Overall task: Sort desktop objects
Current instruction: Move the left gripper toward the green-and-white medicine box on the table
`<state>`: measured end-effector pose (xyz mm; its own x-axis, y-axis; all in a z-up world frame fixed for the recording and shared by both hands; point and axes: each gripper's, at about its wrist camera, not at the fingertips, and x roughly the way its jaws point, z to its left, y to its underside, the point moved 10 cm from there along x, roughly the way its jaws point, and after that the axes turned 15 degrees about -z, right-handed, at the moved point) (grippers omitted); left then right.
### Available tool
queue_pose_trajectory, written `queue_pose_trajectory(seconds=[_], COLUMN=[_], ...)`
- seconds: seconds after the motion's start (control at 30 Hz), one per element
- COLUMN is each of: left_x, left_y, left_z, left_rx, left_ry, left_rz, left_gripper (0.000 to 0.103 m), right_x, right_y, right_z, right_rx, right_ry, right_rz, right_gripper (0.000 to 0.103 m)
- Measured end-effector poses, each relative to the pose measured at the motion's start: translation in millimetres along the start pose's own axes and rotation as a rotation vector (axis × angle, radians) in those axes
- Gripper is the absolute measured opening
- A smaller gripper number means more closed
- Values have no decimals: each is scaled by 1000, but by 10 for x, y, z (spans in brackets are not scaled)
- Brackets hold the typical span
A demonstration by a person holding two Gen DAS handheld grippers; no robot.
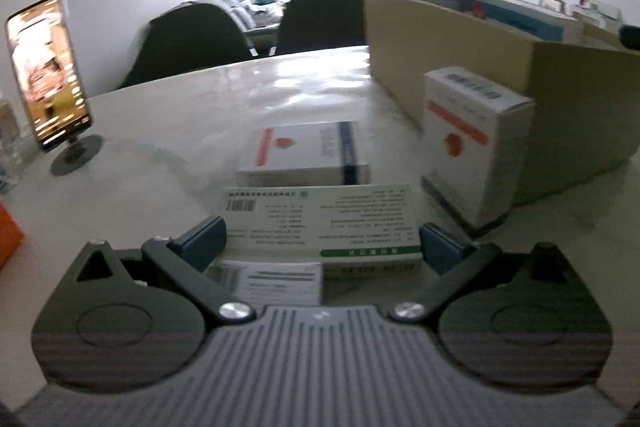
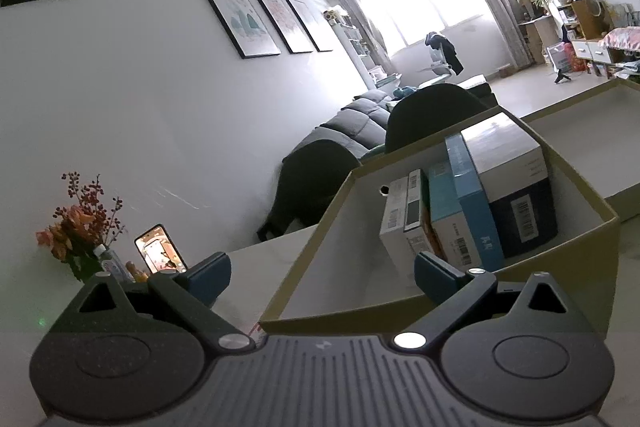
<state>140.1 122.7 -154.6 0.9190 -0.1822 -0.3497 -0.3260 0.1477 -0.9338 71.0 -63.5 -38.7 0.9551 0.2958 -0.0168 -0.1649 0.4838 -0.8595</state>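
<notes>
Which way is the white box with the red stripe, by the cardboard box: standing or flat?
Standing. The white box with the red stripe rests on a narrow face, taller than wide, beside the cardboard box.

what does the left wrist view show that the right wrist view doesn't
Only the left wrist view: the left gripper bracketing a green-striped white medicine box, plus a flat red-marked white box and an upright one.
Only the right wrist view: the open right gripper and upright boxes inside the carton.
Both: the brown cardboard carton and the lit phone on a stand.
</notes>
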Motion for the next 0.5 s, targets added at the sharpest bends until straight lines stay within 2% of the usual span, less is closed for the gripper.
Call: queue_pose_trajectory(seconds=[0.27,0.4,0.5], left_x=[-79,-120,-148], left_y=[29,11,-9], left_z=[230,282,411], left_rx=[-35,-87,-170], left_ry=[-75,-85,-114], left_rz=[10,18,30], left_gripper=[103,103,103], right_x=[29,32,34], right_y=[71,75,81], right_z=[72,105,132], right_rx=[-3,1,-1], right_ry=[-16,-23,-28], right_rz=[11,10,12], right_gripper=[99,99,99])
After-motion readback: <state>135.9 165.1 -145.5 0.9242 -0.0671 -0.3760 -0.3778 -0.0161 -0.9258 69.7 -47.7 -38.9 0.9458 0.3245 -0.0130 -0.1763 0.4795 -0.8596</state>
